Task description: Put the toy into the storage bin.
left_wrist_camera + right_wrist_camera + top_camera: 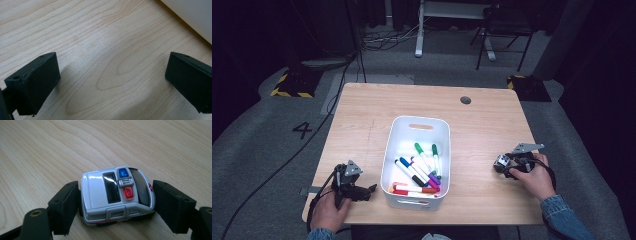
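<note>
Clamping a toy police car between its jaws, the right gripper rests on the table, right of the white bin (markers inside). Lifting probably remains. The left gripper sits open, empty.

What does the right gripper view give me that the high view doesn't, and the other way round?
Right gripper view: the toy car up close, white with a blue and a red roof light, sitting between the right gripper's jaws, which stand at its two ends.

High view: the white bin of markers mid-table, the left gripper beside it, and the floor beyond.

Both: the wooden table, the right gripper and the car, which in the high view is just a small pale shape.
</note>
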A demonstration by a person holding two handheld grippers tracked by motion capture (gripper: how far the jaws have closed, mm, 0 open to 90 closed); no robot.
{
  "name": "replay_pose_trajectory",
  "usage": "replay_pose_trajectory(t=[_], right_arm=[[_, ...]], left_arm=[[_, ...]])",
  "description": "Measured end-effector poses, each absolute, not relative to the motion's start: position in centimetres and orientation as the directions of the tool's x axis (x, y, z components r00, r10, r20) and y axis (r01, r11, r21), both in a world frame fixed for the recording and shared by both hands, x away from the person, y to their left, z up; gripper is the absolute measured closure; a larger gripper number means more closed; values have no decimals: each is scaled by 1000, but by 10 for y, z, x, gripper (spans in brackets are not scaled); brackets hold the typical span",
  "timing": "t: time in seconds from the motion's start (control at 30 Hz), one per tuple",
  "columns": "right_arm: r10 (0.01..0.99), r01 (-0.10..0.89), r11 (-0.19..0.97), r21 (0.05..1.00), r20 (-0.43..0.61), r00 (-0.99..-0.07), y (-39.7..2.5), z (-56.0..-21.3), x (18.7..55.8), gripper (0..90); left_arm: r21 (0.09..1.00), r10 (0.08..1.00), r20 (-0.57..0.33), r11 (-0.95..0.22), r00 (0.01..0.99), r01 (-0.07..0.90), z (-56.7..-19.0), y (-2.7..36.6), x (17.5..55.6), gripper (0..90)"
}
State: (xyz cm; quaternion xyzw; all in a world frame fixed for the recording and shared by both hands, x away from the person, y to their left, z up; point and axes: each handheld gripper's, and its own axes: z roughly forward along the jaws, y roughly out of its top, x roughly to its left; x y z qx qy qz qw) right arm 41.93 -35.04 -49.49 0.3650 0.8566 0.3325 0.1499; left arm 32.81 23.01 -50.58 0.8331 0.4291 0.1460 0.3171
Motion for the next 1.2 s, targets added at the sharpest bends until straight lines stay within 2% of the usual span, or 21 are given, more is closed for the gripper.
replay_pose_trajectory(t=[0.53, 1.2], right_arm=[[755, 567, 476, 672, 18, -655, -346, -487, 417, 246], [706, 467, 471, 748, -2, -709, -319, -418, 403, 251]], left_arm=[[655, 809, -17, -434, 587, 618, -505, 230, 328, 0], [654, 810, -18, -434, 586, 620, -505, 230, 328, 0]])
